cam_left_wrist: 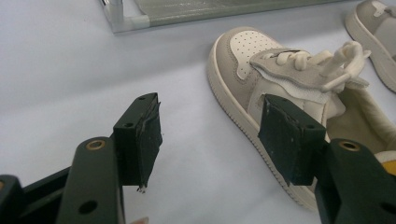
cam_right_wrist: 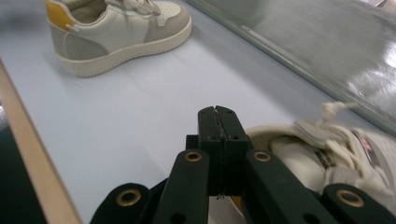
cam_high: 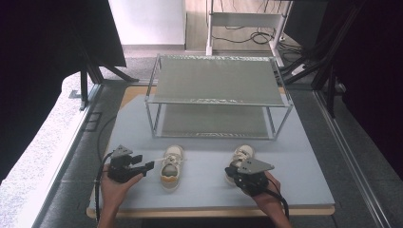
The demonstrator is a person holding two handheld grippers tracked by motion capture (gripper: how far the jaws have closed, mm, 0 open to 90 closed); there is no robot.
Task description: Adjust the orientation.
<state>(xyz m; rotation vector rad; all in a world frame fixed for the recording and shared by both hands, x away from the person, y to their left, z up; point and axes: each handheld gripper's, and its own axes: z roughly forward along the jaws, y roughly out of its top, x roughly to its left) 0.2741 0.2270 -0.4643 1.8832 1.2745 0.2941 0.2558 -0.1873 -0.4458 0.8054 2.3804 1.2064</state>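
High view: L gripper [cam_high: 151, 165] sits just beside the left shoe [cam_high: 171, 167], fingers wide apart, nothing held. Its own view shows what the high one can't: dotted toe, fat laces, soft grey patches, one finger [cam_left_wrist: 290, 137] covering part of the shoe's side. R gripper [cam_high: 230, 172] is over the right shoe [cam_high: 243, 155] on the pale worktop [cam_high: 204, 187]; fingers pressed flat together, empty. That shoe is partly hidden. Metal rack [cam_high: 216, 98] behind looks blurry.
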